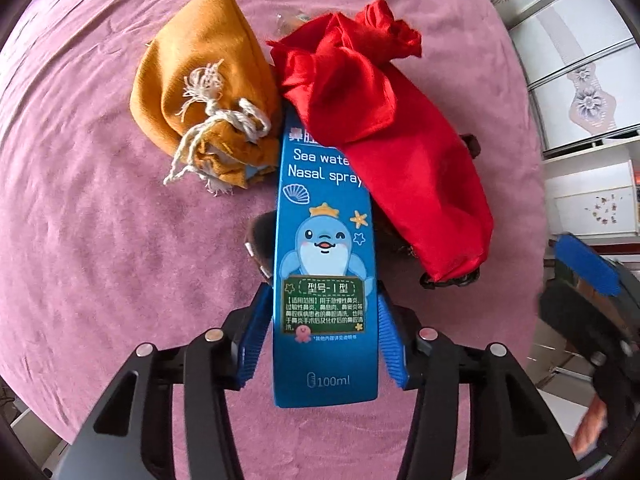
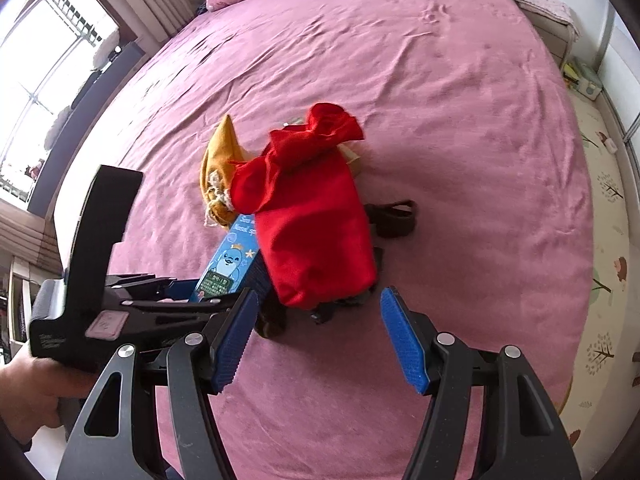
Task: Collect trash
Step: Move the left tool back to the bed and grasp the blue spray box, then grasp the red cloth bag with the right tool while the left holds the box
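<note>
— Two grippers are showing. What is the left gripper (image 1: 325, 320) doing?

— It is clamping the near end of the blue nasal spray box (image 1: 325, 264), pads pressing both long sides. The box's far end is lying tucked under the red cloth bag (image 1: 404, 160) and just beside the mustard drawstring pouch (image 1: 204, 92), all on the pink bedspread (image 1: 80, 208).

— And the right gripper (image 2: 318, 334)?

— It is hovering near the red bag with its fingers (image 2: 236, 340) spread wide apart — gripping nothing. Something dark (image 2: 394, 218) is peeking out past the bag.
</note>
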The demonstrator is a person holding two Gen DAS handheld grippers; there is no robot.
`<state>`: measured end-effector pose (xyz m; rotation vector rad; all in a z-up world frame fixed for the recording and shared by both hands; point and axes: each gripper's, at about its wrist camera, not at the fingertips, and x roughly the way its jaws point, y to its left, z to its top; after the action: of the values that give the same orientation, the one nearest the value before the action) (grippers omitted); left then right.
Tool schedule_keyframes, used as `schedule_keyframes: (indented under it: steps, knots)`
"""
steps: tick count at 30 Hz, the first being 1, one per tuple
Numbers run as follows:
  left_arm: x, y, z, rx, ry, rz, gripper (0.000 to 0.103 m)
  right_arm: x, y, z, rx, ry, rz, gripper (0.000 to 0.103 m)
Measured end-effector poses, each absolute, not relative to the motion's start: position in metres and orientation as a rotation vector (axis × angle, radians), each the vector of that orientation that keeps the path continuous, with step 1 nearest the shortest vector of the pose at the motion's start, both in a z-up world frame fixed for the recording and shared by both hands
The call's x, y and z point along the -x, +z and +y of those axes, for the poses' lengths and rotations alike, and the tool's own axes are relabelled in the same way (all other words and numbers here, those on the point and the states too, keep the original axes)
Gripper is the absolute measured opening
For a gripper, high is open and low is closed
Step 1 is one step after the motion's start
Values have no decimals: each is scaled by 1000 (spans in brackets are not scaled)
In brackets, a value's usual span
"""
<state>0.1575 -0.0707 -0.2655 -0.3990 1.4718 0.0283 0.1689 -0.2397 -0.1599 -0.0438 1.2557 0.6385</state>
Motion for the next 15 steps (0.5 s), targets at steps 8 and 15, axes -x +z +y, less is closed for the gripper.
schedule_keyframes:
  steps: [8, 15]
  knots:
    - [-146, -263, -52, 449, -38, 1465, 49, -184, -185, -204, 96, 621, 1279, 68]
    - [-145, -267, -39, 468, -87, 1463, 49, -192, -198, -193, 117, 633, 1327, 67]
